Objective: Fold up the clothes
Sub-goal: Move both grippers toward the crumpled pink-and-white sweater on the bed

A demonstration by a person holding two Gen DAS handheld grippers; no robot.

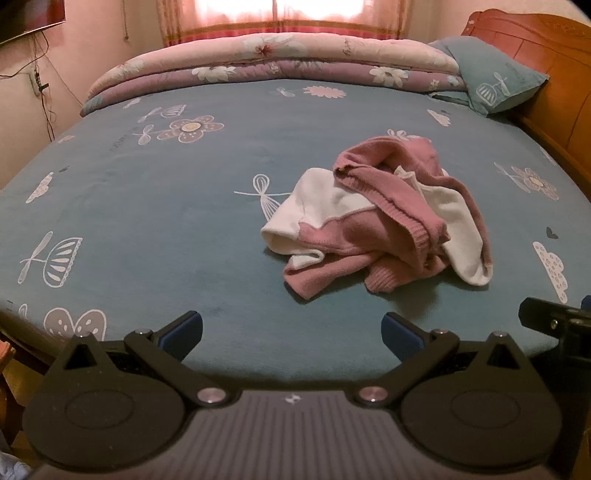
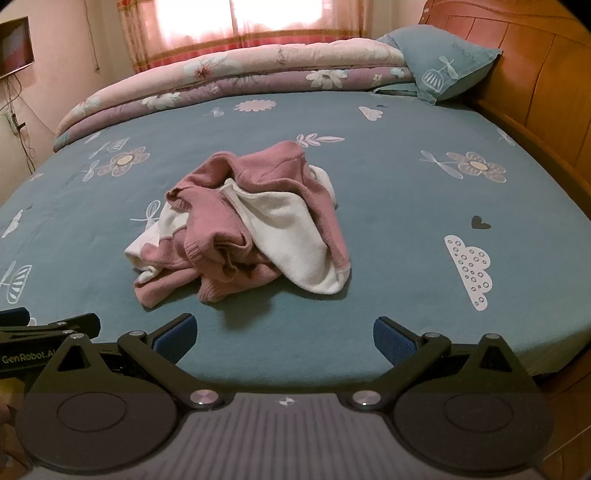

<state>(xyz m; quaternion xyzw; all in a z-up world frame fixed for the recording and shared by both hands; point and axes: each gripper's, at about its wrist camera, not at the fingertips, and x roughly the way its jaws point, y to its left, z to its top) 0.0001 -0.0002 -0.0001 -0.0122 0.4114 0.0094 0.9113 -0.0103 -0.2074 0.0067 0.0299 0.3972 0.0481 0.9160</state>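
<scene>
A pink and white knitted sweater [image 1: 376, 218] lies crumpled in a heap on the blue flowered bed sheet [image 1: 166, 206]. In the right wrist view the same sweater [image 2: 251, 221] sits left of centre on the sheet [image 2: 406, 206]. My left gripper [image 1: 291, 336] hovers open at the bed's near edge, short of the heap and to its left, with nothing between its blue pads. My right gripper [image 2: 284, 338] is open too, just short of the heap's near side. Each gripper shows at the edge of the other's view.
A folded floral quilt [image 1: 273, 62] lies across the far side of the bed, with a blue pillow [image 1: 495, 85] at its right end. A wooden headboard [image 2: 528, 74] runs along the right. Curtains [image 2: 240, 33] and a wall screen [image 2: 14, 44] are behind.
</scene>
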